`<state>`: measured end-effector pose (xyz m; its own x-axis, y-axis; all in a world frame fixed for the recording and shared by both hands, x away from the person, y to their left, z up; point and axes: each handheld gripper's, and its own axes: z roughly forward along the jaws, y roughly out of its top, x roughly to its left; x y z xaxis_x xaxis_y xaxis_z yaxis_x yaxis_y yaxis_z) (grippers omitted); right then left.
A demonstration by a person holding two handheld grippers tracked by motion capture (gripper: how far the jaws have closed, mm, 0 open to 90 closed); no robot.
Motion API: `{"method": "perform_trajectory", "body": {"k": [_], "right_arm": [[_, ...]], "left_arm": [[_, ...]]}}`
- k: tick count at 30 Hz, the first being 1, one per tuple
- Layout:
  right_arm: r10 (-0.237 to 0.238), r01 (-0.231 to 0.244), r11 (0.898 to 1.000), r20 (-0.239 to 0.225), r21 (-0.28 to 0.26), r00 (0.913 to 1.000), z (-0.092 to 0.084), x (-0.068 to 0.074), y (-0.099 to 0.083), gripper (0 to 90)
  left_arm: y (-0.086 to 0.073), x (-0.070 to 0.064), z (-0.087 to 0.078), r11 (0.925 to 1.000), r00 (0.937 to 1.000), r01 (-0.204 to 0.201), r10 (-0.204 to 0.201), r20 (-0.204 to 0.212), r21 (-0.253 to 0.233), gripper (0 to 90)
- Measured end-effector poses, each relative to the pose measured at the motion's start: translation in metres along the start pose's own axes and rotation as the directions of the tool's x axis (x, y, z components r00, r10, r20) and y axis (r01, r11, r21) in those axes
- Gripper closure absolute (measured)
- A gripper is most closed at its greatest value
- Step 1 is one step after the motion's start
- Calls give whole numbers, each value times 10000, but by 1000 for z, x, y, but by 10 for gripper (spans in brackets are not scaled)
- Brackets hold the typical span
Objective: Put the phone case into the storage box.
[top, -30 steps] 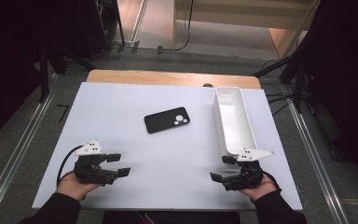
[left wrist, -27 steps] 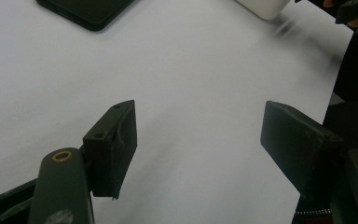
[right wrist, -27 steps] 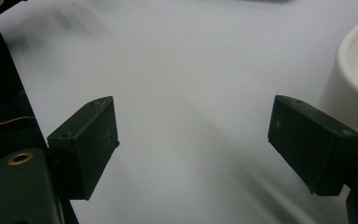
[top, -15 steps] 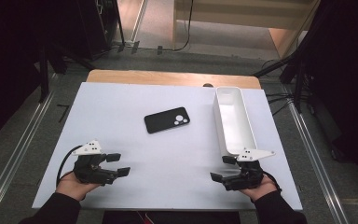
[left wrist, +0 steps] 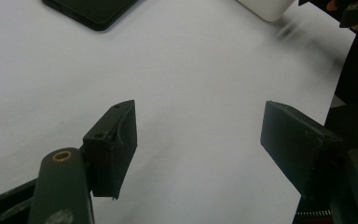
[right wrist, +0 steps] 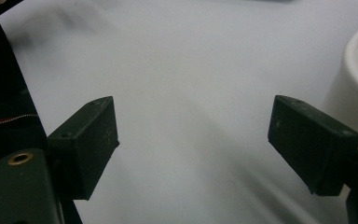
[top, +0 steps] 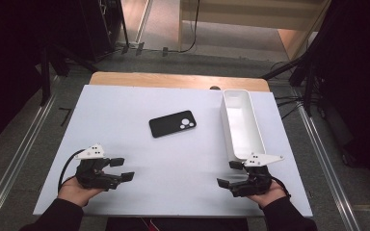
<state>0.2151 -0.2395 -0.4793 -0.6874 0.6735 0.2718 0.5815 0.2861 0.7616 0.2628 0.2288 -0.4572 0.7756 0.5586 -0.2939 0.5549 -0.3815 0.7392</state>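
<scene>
Left gripper (top: 121, 169), a black two-jaw tool held in the person's left hand (top: 76, 190), rests at the near left corner of the white tabletop (top: 125, 125) with its jaws spread wide and nothing between them. Right gripper (top: 230, 174), of the same build and held in the right hand (top: 266, 193), sits at the near right with its jaws likewise wide apart and empty.

The flat black rectangular smartphone (top: 172, 123) lies camera side up near the middle of the tabletop, forward of both grippers and well apart from each. Its long axis runs across the table, tilted slightly, with the lens cluster at its right end. It lies forward and to the right of the left gripper, forward and to the left of the right gripper; neither is clearly nearer.

The long white plastic tray (top: 232, 132) stands just right of the phone, its length running away from the person, its near end beside the right gripper.

The left gripper view catches one corner of the phone (left wrist: 91, 10) at its upper left edge. The right gripper view shows the tray's rounded wall (right wrist: 354, 79) close beside its right jaw. The high view alone gives the whole layout.
</scene>
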Motion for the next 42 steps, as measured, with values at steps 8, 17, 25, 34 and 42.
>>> {"method": "perform_trajectory", "body": {"k": [8,17,25,34,42], "right_arm": [[-173,173,9998,-102,-55,9998,-1,1,2,144],[-186,186,9998,-183,-29,9997,-1,0,3,144],[-214,215,9998,-140,51,9997,-1,-1,3,144],[-227,228,9997,-140,80,9996,-2,-1,2,144],[-252,253,9997,-108,73,9996,-2,-1,2,144]], "left_arm": [[7,5,0,9999,9997,152,-151,-205,57,269],[18,10,2,9990,9992,387,-384,-142,207,217],[33,20,1,9983,9984,520,-515,-220,262,217],[49,29,2,9977,9975,655,-649,-287,182,217],[63,33,8,9985,9978,503,-493,-438,224,217]]}}
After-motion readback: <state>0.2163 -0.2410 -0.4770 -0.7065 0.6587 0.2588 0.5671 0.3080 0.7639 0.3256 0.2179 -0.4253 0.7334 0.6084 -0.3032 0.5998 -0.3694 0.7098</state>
